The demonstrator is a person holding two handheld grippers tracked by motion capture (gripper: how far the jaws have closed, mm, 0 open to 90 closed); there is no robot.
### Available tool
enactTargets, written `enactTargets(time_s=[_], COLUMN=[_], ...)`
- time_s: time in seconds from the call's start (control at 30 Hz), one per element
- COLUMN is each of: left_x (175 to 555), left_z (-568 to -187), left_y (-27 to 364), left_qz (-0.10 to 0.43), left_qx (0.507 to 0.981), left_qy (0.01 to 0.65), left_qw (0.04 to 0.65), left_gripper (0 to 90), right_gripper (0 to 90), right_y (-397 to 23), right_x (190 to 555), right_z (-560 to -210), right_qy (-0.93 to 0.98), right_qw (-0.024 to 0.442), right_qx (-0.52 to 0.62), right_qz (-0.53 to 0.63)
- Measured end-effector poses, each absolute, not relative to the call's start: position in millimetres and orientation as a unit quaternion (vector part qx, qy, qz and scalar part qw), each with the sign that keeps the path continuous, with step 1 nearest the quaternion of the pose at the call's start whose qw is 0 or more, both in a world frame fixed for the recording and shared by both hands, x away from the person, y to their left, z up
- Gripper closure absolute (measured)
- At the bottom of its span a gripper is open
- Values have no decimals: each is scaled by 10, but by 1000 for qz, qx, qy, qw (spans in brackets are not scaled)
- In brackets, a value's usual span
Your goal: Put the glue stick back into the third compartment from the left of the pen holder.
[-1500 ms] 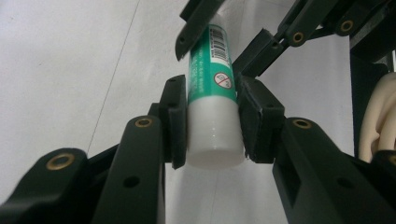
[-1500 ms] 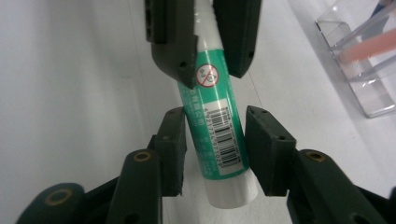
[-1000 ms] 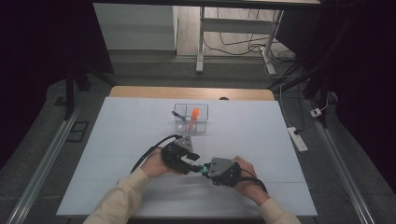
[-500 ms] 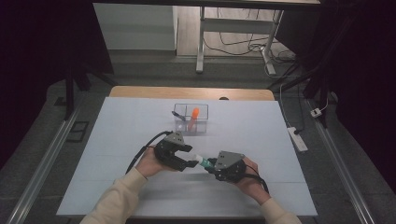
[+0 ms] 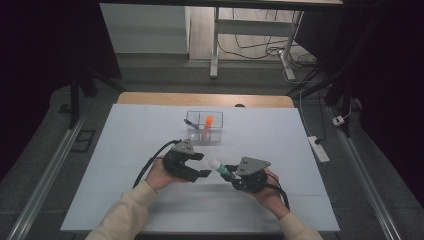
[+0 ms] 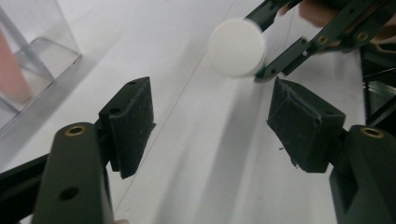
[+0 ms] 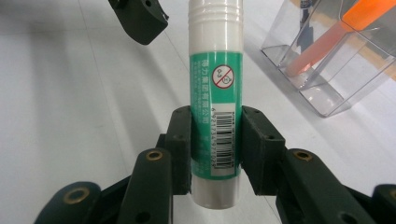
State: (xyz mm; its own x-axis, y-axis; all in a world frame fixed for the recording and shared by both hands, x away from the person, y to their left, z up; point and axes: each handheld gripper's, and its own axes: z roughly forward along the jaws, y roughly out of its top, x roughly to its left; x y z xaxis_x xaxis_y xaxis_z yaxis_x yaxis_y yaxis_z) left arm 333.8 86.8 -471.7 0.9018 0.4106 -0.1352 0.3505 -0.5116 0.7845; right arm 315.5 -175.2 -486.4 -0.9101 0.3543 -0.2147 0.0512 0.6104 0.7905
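Holding a glue stick (image 7: 215, 93), the right gripper (image 5: 235, 176) has its fingers (image 7: 181, 144) pressed against both sides of the green-labelled body, near the base end. In the right gripper view the stick points straight up the frame toward 12 o'clock, white cap end farthest from the fingers, barcode facing the camera. In the high view the glue stick (image 5: 221, 167) lies roughly level above the white table (image 5: 125, 130), its white cap toward 10 o'clock and aimed at the left gripper (image 5: 204, 165).

Left gripper: its jaws have just been opening and now stand wide apart. Its fingers (image 6: 133, 123) press on nothing. In the left gripper view the white cap face of the glue stick (image 6: 236, 46) sits beyond the fingertips at about 12 o'clock, clear of both pads; only bare table shows between them.

The two grippers face each other near the table's front edge, close but not touching, each held in a hand (image 5: 160, 175) with a cream sleeve (image 5: 120, 220).

A clear plastic organiser (image 5: 204, 127) stands on the table at 12 o'clock from the grippers, well apart. One compartment holds an orange marker (image 5: 208, 121), upright and slightly tilted; a dark pen (image 5: 191, 123) leans in the compartment at its 9 o'clock side.
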Motion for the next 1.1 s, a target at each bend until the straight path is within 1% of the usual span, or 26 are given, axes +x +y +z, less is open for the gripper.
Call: enactTargets(time_s=[0.3, 0.4, 0.6, 0.7, 0.97, 1.1], left_x=[3341, 3342, 3351, 3355, 3356, 3351], left_z=[-4742, -4750, -4768, -4779, -4769, -4763], left_y=[791, 768, 734, 723, 721, 716], left_qz=[17, 10, -3, -1, -25, -26], left_qx=[865, 863, 864, 868, 865, 867], left_qy=[210, 207, 201, 200, 196, 193], left_qw=[456, 460, 463, 455, 462, 459], left_gripper=[366, 407, 521, 564, 634, 644], right_gripper=[650, 649, 650, 649, 645, 642], right_y=[-1702, -1693, -1677, -1670, -1641, -1635], right_x=[3133, 3129, 3119, 3117, 3106, 3102], right_z=[-4896, -4904, -4915, -4924, -4956, -4971], right_qy=[880, 881, 882, 883, 888, 889], right_qw=[171, 171, 170, 169, 175, 176], right_qx=[107, 105, 103, 102, 93, 91], right_qz=[430, 429, 428, 427, 415, 413])
